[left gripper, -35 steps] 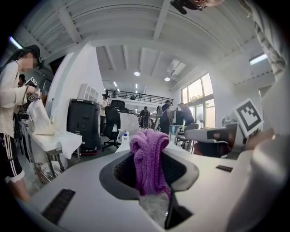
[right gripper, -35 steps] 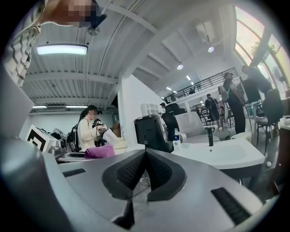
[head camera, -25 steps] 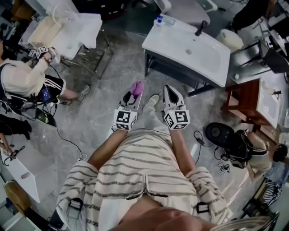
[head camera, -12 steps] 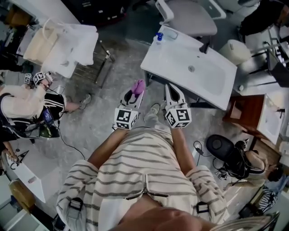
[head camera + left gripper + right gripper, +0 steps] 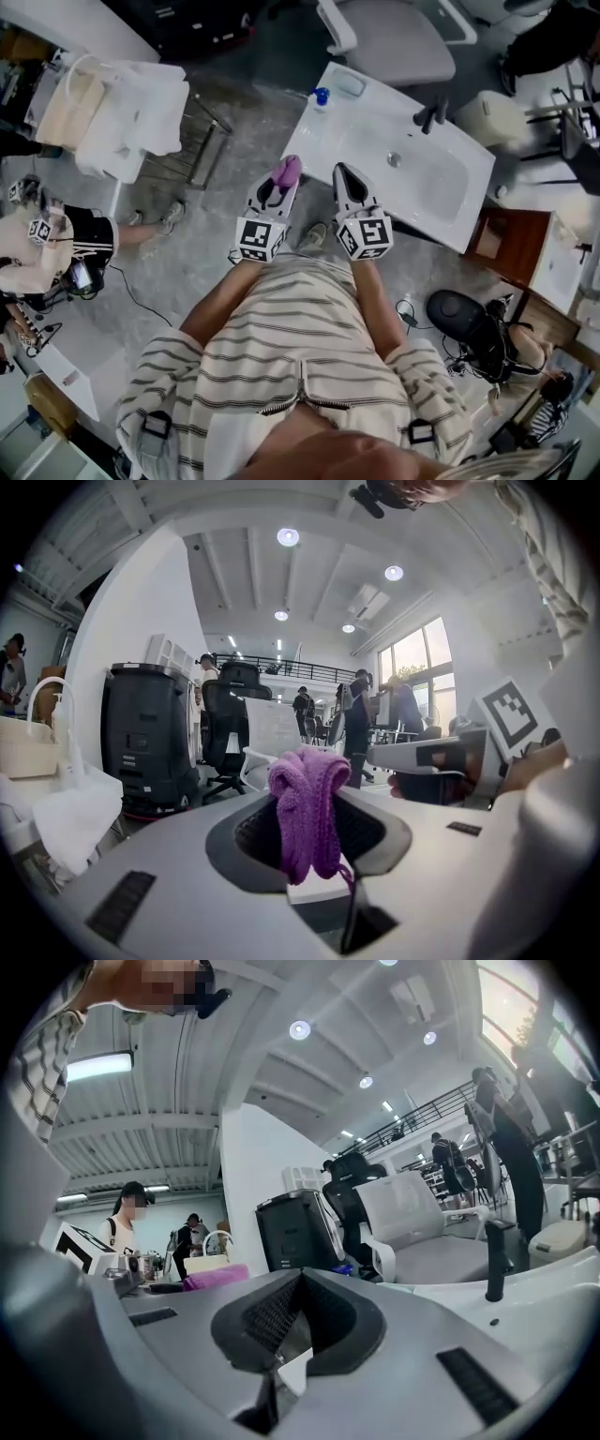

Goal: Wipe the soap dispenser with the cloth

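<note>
Soap dispenser (image 5: pixel 321 97) spotted on the far left corner of the sink (image 5: pixel 375 127), well ahead of both grippers. Purple cloth (image 5: pixel 307 803) clamped tight in the left gripper (image 5: pixel 279 184); right gripper (image 5: pixel 343 176) shut on nothing. Probably best to open the right, steady the bottle, then rub with the cloth's loose end.

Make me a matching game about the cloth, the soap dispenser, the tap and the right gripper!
1 cloth
2 soap dispenser
3 tap
4 right gripper

A black, at the back edge of the sink
B shut, nothing between its jaws
C purple, pinched in the left gripper
D blue top, on the sink's corner

Pairs: 1-C, 2-D, 3-A, 4-B
</note>
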